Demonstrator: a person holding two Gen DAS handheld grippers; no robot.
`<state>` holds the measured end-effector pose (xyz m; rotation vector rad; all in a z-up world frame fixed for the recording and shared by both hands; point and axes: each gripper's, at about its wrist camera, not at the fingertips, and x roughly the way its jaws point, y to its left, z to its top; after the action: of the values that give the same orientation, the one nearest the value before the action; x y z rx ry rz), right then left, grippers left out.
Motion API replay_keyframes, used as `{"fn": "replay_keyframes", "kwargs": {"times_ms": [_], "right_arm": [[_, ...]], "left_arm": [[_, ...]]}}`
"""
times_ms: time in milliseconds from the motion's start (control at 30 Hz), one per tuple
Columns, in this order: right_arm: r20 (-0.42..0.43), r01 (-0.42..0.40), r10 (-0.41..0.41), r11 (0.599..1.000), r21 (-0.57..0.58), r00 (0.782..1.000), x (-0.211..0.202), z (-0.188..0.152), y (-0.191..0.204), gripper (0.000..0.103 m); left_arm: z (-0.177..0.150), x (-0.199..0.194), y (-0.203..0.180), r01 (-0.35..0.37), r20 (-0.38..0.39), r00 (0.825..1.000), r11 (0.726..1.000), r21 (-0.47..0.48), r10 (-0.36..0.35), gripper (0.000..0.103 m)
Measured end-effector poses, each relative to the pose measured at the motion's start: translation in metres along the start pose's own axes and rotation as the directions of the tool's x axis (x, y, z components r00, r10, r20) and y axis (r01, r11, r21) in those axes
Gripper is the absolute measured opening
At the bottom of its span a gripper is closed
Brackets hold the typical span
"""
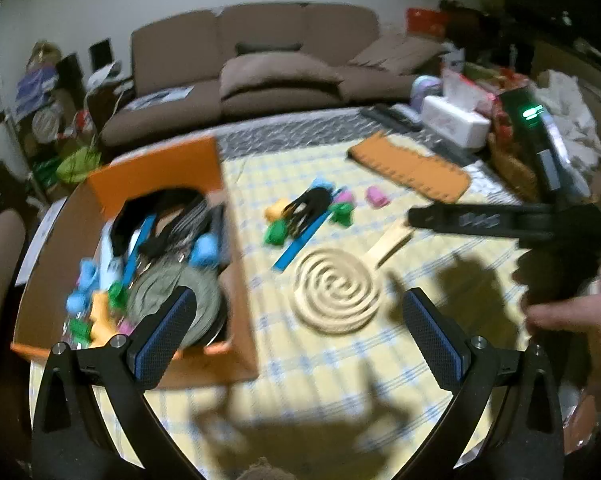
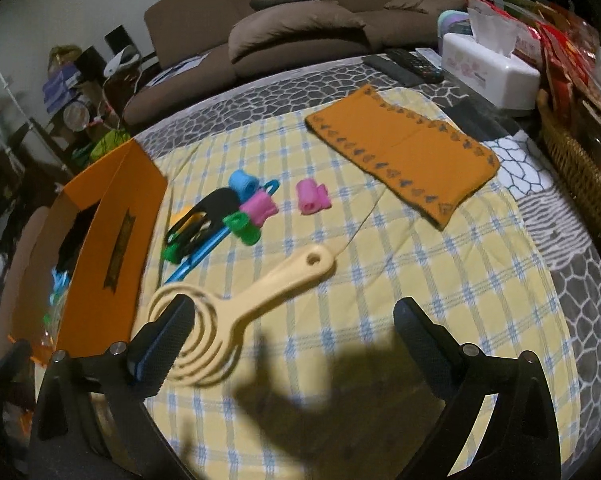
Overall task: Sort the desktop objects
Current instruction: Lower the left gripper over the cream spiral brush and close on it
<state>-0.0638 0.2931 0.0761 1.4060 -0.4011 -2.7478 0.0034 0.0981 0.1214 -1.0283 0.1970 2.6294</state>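
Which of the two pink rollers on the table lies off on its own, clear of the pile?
The pink roller nearest the orange cloth lies alone; the other pink roller is in the pile, against a green one.

No lettering, label or number could be read: the dark emblem on the orange box (image 2: 116,240) and marks elsewhere were too blurred.

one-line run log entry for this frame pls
left gripper: open, empty | right gripper: open, empty | spiral paddle: on checked cloth beside orange box | hair rollers: loose on cloth
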Motion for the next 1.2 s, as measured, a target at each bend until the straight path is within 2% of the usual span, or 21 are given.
{"fn": "replay_keyframes", "kwargs": {"times_ms": [200, 333, 500, 667, 733, 1000, 1033, 1100, 1167, 1200], "right_arm": [[-0.029, -0.019, 0.020, 0.999, 0.038, 0.999, 0.017, 0.008, -0.013, 0.092], [-0.025, -0.031, 0.032, 0.998, 0.051, 0.999, 0.024, 0.018, -0.020, 0.089], [-0.025, -0.027, 0.029, 0.999, 0.046, 0.999, 0.031, 0.028, -0.024, 0.085], [-0.045, -0.032, 0.034, 0.998, 0.050, 0.998, 0.038, 0.031, -0.026, 0.085], [-0.053, -0.037, 0.040, 0.998, 0.049, 0.998, 0.041, 0.031, -0.025, 0.085], [-0.098, -0.038, 0.040, 0.999, 0.022, 0.994, 0.055, 0.026, -0.015, 0.083], [-0.101, -0.036, 0.038, 0.999, 0.020, 0.994, 0.056, 0.025, -0.015, 0.080], [-0.107, -0.043, 0.045, 0.999, 0.022, 0.993, 0.057, 0.025, -0.017, 0.054], [-0.123, -0.049, 0.053, 0.998, 0.036, 0.991, 0.060, 0.025, -0.021, 0.038], [-0.127, -0.052, 0.058, 0.998, 0.043, 0.990, 0.061, 0.025, -0.022, 0.037]], "left_arm": [[0.007, 0.017, -0.031, 0.058, -0.009, 0.998, 0.995, 0.087, -0.057, 0.103], [0.005, 0.033, -0.041, 0.068, -0.017, 0.998, 0.989, 0.129, -0.066, 0.103], [-0.001, 0.059, -0.044, 0.040, -0.040, 0.999, 0.983, 0.180, -0.033, 0.103], [-0.009, 0.089, -0.036, 0.033, -0.097, 0.995, 0.983, 0.182, -0.015, 0.103], [-0.011, 0.096, -0.039, -0.012, -0.088, 0.996, 0.975, 0.223, 0.032, 0.103], [-0.011, 0.110, -0.049, -0.077, -0.063, 0.993, 0.952, 0.298, 0.100, 0.103], [-0.011, 0.111, -0.048, -0.074, -0.063, 0.993, 0.952, 0.298, 0.097, 0.103], [-0.009, 0.111, -0.046, -0.064, -0.063, 0.994, 0.956, 0.288, 0.086, 0.103], [-0.005, 0.107, -0.042, -0.049, -0.054, 0.996, 0.966, 0.255, 0.065, 0.099], [-0.003, 0.105, -0.042, -0.043, -0.051, 0.997, 0.969, 0.243, 0.057, 0.094]]}}
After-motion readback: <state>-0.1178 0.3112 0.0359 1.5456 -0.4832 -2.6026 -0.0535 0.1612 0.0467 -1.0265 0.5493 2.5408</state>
